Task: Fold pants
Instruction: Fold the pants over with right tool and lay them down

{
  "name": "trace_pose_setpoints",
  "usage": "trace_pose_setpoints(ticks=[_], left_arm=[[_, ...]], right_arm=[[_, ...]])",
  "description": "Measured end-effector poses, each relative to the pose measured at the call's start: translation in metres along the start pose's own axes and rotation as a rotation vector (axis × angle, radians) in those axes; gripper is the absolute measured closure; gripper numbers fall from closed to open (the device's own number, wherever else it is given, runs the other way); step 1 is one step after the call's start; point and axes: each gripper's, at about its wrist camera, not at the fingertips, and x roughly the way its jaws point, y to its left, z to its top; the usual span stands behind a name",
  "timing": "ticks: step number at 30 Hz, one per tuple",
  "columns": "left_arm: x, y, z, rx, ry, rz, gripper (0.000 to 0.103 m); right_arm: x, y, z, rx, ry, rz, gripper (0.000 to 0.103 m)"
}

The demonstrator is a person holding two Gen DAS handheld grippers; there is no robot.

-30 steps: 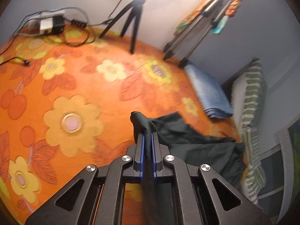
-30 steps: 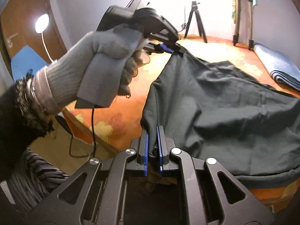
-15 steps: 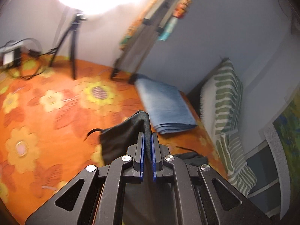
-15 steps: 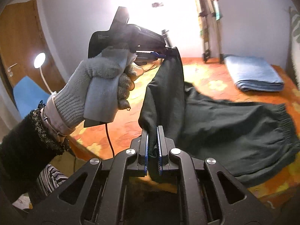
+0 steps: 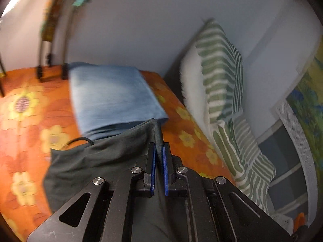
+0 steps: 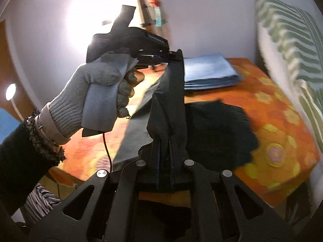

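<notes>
On the left, your gloved left hand [image 6: 101,92] holds the left tool [image 5: 158,157] high, its blue pads pinching a corner of the dark pants [image 6: 171,100], so the cloth hangs from it in a narrow vertical fold. Lower and nearer, your right tool [image 6: 164,151] is pressed together on another bunch of the same fabric. Judging by this, the fold is only at its start: both ends are lifted, nothing is laid flat or doubled over yet, and the smoothing and the remaining folds are all left to do. The pants look soft, limp and wrinkled, dark green-black; a thin dark cord [image 5: 79,141] shows past their left edge. Their lower part trails onto the orange flowered bed cover [image 6: 272,111] near the middle. Farther right, a folded blue cloth [image 6: 210,72] lies at the far side of the bed, and a green-striped pillow [image 6: 292,40] leans against the wall.
</notes>
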Motion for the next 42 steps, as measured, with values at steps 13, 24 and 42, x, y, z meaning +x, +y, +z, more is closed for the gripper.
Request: trace_pose_setpoints(ticks=[13,24,42], left_arm=[[0.084,-0.046,-0.017,0.068,0.106,0.028,0.098],[0.079,-0.053,-0.011,0.048,0.177,0.019,0.076],[-0.021,-0.007,-0.137,0.169,0.279,0.030,0.076]], right_arm=[[0.008,-0.114,-0.029,0.275,0.098,-0.074,0.095],[0.000,-0.145,-0.041,0.316,0.087,-0.226,0.094],[0.015,-0.100,-0.026,0.127,0.071,-0.113,0.082]])
